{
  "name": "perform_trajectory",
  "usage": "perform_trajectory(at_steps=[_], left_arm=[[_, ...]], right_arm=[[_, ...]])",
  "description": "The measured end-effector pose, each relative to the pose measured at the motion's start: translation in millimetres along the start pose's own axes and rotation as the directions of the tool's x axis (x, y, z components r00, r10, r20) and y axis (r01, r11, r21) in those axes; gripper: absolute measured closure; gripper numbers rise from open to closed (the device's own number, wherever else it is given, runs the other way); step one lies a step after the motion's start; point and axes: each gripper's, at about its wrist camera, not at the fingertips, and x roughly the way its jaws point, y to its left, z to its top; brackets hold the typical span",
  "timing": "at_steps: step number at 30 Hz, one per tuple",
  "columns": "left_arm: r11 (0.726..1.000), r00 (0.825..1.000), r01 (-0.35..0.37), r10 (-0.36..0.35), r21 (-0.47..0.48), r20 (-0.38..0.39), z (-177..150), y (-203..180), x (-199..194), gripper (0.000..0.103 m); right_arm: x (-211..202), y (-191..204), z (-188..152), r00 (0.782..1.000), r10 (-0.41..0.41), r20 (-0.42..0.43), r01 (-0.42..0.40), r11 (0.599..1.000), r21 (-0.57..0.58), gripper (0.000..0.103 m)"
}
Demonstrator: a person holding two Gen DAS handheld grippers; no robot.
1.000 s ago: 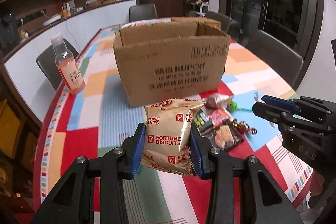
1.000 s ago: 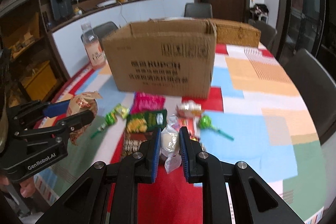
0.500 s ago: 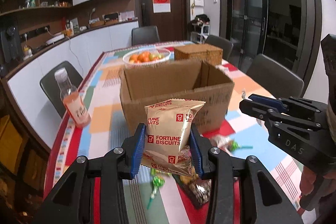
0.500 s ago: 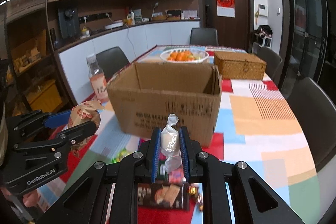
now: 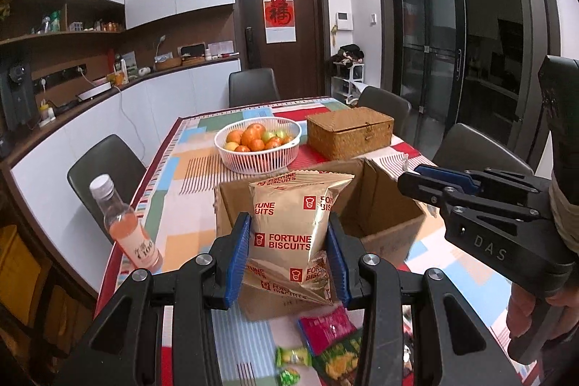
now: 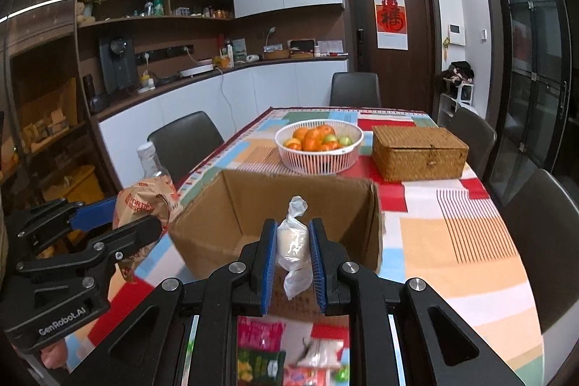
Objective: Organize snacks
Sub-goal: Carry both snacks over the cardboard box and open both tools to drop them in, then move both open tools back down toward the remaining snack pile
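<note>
My left gripper [image 5: 288, 254] is shut on a gold packet of Fortune Biscuits [image 5: 289, 223], held in the air just in front of the open cardboard box [image 5: 380, 205]. My right gripper [image 6: 292, 261] is shut on a small white twisted-wrap sweet [image 6: 294, 245], also raised before the cardboard box [image 6: 231, 216], whose inside looks bare. In the right wrist view the left gripper [image 6: 119, 223] shows at the left with the biscuit packet [image 6: 144, 205]. The right gripper [image 5: 430, 181] shows at the right of the left wrist view. Several loose snacks [image 5: 325, 346] lie on the tablecloth below.
A bottle of pink drink [image 5: 125, 227] stands left of the box. Behind the box are a white basket of fruit [image 5: 257, 143] and a lidded wicker box [image 5: 349, 132]. Dark chairs ring the table, and a person's hand [image 5: 532, 317] holds the right gripper.
Both grippers rose from the snack pile and moved toward the box, each still holding its snack. The box's inside, the fruit basket and wicker box came into view.
</note>
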Motion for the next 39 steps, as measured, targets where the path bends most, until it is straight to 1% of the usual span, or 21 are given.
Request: perform_trajectory(at_steps=[5,8,12,17,18,19,20,21,22,23,24,27,31,35,39], left_arm=[[0.999,0.999,0.032,-0.032,-0.003,-0.034,16.0,9.6,30.9,0.063],[0.998,0.995,0.063,-0.064,-0.015,-0.070,22.2,15.0,50.3,0.063],[0.997,0.990,0.069,-0.073,-0.037,-0.120,28.5,19.8,76.1,0.063],[0.997,0.983,0.061,-0.069,-0.046,-0.170,28.3,23.3,96.0,0.063],[0.998,0.982,0.053,-0.060,-0.044,-0.178,28.8,23.5,98.6,0.060],[0.998,0.982,0.043,-0.050,-0.043,-0.183,28.0,23.9,99.6,0.053],[0.998,0.983,0.034,-0.041,-0.044,-0.178,27.2,25.1,98.4,0.046],[0.999,0.985,0.024,-0.031,-0.044,-0.168,26.2,26.0,95.1,0.044],[0.999,0.987,0.015,-0.021,-0.040,-0.162,24.8,26.4,91.5,0.044],[0.999,0.988,0.007,-0.012,-0.033,-0.156,23.1,25.8,87.3,0.044],[1.000,0.989,-0.002,-0.001,-0.024,-0.147,20.8,24.7,82.0,0.044],[1.000,0.991,-0.020,0.018,-0.011,-0.134,15.1,23.3,68.4,0.043],[1.000,0.994,-0.003,0.003,-0.004,-0.109,5.0,16.8,45.2,0.041],[1.000,0.996,0.004,-0.004,0.003,-0.093,-3.6,7.8,24.6,0.038],[1.000,0.996,0.018,-0.018,-0.001,-0.091,-15.1,4.4,7.0,0.038]], right_arm=[[23.9,-5.6,16.1,1.000,-0.002,-0.017,0.002,1.000,0.011,0.084],[41.7,-10.3,22.7,0.999,-0.010,-0.037,0.011,1.000,0.016,0.084],[63.8,-15.9,26.5,0.997,-0.008,-0.082,0.010,0.999,0.030,0.084],[84.6,-18.9,28.7,0.993,-0.016,-0.121,0.020,0.999,0.029,0.084],[86.6,-18.3,28.7,0.992,-0.014,-0.126,0.018,0.999,0.030,0.084],[88.2,-17.9,28.7,0.992,-0.012,-0.128,0.016,0.999,0.029,0.084],[90.0,-18.1,28.7,0.991,-0.021,-0.130,0.024,0.999,0.026,0.083],[90.5,-18.0,27.8,0.990,-0.031,-0.136,0.035,0.999,0.025,0.075],[89.7,-18.1,26.5,0.990,-0.042,-0.138,0.046,0.999,0.025,0.058],[86.2,-17.7,24.7,0.990,-0.064,-0.128,0.067,0.998,0.018,0.052],[83.8,-16.4,24.0,0.990,-0.075,-0.119,0.076,0.997,0.008,0.050],[70.3,-10.5,18.2,0.991,-0.095,-0.098,0.092,0.995,-0.040,0.050],[43.2,-4.8,7.7,0.993,-0.092,-0.077,0.087,0.994,-0.065,0.050],[19.3,-0.3,1.9,0.995,-0.085,-0.056,0.082,0.994,-0.066,0.050],[-3.6,3.4,-6.0,0.997,-0.072,-0.032,0.071,0.997,-0.033,0.050]])
